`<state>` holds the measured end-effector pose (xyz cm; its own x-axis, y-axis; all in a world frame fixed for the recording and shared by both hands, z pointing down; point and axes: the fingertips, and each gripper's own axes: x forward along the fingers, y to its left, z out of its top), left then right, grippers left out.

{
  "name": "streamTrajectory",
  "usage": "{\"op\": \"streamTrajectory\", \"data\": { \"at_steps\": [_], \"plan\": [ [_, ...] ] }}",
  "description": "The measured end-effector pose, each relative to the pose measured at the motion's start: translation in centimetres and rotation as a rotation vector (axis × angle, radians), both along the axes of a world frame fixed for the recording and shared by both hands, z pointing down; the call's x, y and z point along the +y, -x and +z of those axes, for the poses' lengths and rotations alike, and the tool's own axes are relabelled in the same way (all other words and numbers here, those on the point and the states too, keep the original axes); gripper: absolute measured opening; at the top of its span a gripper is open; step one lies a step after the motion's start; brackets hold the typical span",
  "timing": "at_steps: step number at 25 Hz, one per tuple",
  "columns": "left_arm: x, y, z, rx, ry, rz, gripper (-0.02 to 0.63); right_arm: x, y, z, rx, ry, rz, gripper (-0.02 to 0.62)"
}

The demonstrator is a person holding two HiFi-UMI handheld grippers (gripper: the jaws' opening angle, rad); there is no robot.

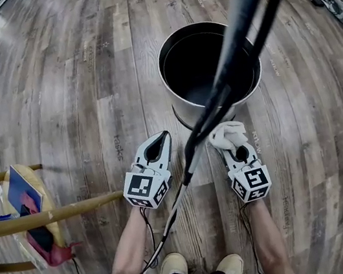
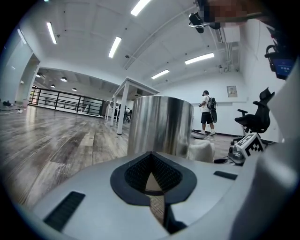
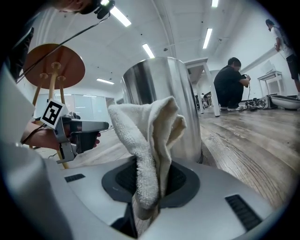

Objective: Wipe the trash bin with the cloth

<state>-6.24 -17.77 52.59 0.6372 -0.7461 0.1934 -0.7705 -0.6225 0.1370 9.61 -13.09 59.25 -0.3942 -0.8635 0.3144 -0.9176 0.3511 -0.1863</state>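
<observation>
Cloth pinched btwn R fingers, bin ahead

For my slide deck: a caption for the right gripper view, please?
Right gripper clamped on a bunched white cloth, held up before the shiny steel trash bin.

The bin is bare metal, brushed and shiny outside, darker and duller inside. The cloth is white terry with a rough, looped nap. The floor is grey-brown wood-look planking with a low sheen. The left gripper and right gripper have matt grey plastic shells and black ribbed pads. At the left edge of the head view, the stool is smooth pale wood.
</observation>
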Motion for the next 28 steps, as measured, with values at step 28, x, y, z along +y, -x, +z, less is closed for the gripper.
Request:
{"op": "streamTrajectory", "data": {
  "at_steps": [28],
  "plan": [
    [8.9,-1.1,-13.2,0.013,-0.126,0.036,-0.005,10.3,-0.8,-16.7,-0.017,-0.169,0.025,0.094]
  ]
}}
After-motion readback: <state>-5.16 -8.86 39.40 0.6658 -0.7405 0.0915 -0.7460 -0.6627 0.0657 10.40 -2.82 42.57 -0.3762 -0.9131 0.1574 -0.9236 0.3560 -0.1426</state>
